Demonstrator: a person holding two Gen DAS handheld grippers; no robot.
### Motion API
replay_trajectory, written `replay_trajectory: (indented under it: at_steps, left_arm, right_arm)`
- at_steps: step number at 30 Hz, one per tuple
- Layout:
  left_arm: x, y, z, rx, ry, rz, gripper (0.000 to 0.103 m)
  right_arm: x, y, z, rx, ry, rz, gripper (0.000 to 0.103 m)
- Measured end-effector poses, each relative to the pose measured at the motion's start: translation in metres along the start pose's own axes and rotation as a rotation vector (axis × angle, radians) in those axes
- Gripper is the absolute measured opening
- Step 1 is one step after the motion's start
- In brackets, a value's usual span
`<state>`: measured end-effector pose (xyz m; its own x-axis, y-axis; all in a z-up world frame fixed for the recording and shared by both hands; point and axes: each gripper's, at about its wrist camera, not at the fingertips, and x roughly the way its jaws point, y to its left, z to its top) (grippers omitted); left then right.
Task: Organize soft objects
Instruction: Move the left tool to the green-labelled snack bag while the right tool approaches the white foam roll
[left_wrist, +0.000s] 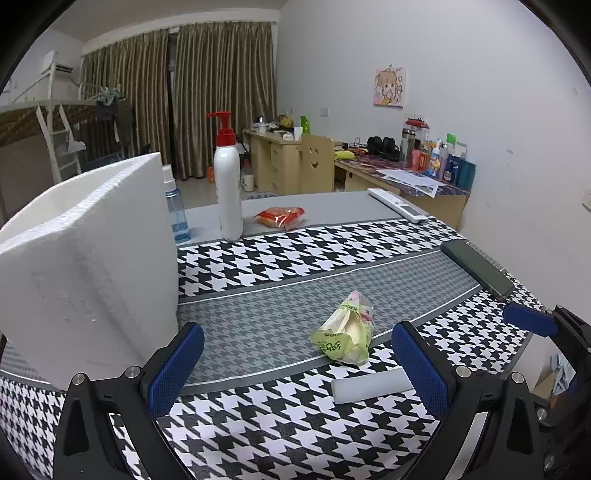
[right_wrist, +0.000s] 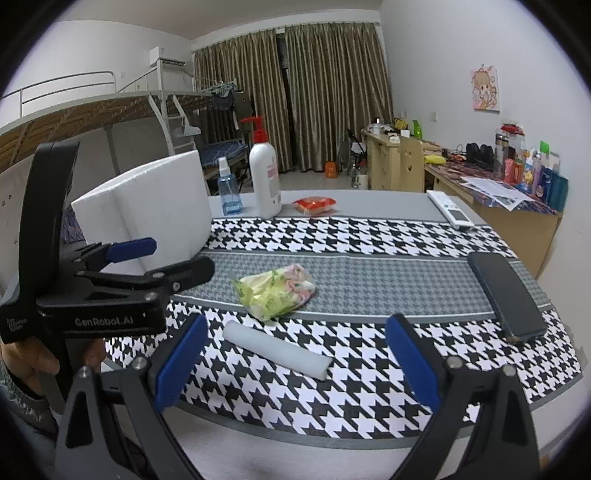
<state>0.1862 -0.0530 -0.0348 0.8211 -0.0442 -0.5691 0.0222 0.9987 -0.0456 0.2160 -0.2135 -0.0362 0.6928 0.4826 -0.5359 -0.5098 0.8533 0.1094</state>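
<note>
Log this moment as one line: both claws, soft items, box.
left claw: open, empty | right claw: open, empty | green packet, foam roll, red packet: on table | foam box: not loaded

"GenRobot.AI" on left gripper (right_wrist: 177, 264) body (white lettering), other labels illegible

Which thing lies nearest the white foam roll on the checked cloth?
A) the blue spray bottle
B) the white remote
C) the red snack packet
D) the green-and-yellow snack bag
D: the green-and-yellow snack bag lies just behind the white foam roll on the cloth, while the other three sit far back near the table's far edge.
</note>
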Motion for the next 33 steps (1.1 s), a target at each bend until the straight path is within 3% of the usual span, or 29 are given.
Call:
replay_trajectory:
  at_steps: [33]
  left_arm:
    - [0.044,-0.007,0.004,0.043,0.099,-0.025,0.102]
  right_arm:
    - [0.028,-0.019,-0.013,0.014,0.086,0.030,0.099]
